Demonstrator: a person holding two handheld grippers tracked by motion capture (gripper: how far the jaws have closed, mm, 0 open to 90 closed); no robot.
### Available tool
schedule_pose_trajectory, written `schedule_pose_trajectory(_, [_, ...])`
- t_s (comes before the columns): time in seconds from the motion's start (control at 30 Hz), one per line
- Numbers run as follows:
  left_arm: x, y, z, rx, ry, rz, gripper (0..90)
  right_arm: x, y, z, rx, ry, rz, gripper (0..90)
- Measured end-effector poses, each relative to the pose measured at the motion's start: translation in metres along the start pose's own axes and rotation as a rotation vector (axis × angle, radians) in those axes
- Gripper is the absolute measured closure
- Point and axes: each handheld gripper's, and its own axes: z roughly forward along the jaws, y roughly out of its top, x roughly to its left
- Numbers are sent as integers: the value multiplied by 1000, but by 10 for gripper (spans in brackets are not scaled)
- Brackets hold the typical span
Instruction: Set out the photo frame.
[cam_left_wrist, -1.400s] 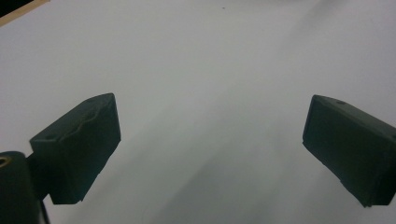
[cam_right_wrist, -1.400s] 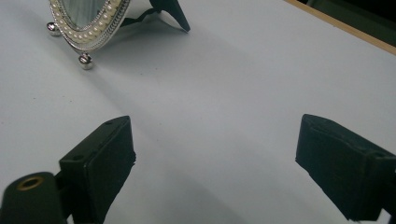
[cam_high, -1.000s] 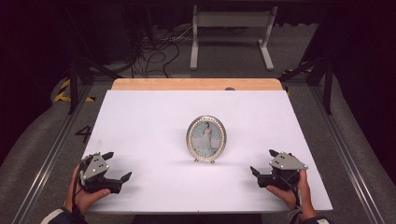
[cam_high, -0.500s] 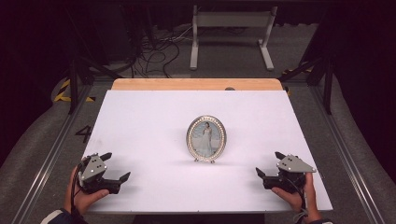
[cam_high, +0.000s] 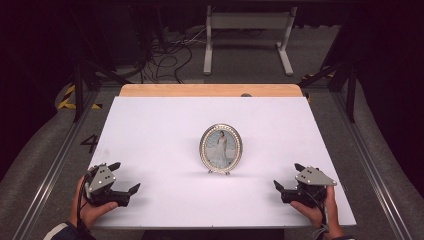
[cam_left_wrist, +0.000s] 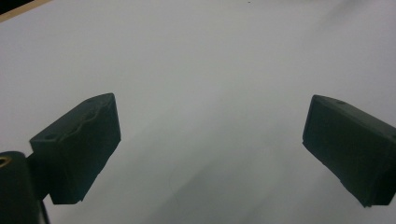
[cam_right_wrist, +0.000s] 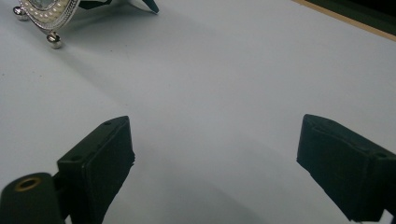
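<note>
White table w/ tan wood far edge, silver oval frame (pearl-beaded rim), black gripper jaws, grey plates.

A dark digit "4" marked on the grey floor strip just left of the white tabletop, the one readable sign, no legible text on the oval silver pearl-rimmed picture frame

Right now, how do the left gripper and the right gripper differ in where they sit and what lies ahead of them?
The left gripper rests near the white table's front-left corner; the right gripper rests near its front-right. The left gripper view shows bare tabletop ahead; the right gripper view catches the oval silver picture frame at its upper left. Both have jaws wide open, holding nothing.
</note>
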Motion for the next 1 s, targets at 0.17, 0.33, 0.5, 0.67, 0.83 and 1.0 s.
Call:
schedule_pose_trajectory(0.17, [0, 0, 4, 11, -4, 2, 48, -4, -1, 0, -2, -4, 9, 109])
schedule_pose_trajectory(0.33, [-1, 0, 5, 18, 0, -2, 48, -5, -2, 0, -3, -8, 9, 108])
schedule_pose_trajectory(0.5, [-1, 0, 4, 18, 2, -2, 49, -3, -1, 0, -2, -9, 1, 108])
schedule_pose_trajectory(0.67, [-1, 0, 5, 20, -2, 4, 49, -2, -1, 1, -1, -6, -1, 107])
schedule_pose_trajectory(0.83, [-1, 0, 6, 22, -3, 11, 48, -2, -2, 1, 0, -6, 1, 107])
schedule_pose_trajectory(1.0, [-1, 1, 7, 27, -5, 6, 48, -2, -2, 3, 6, -7, 6, 107])
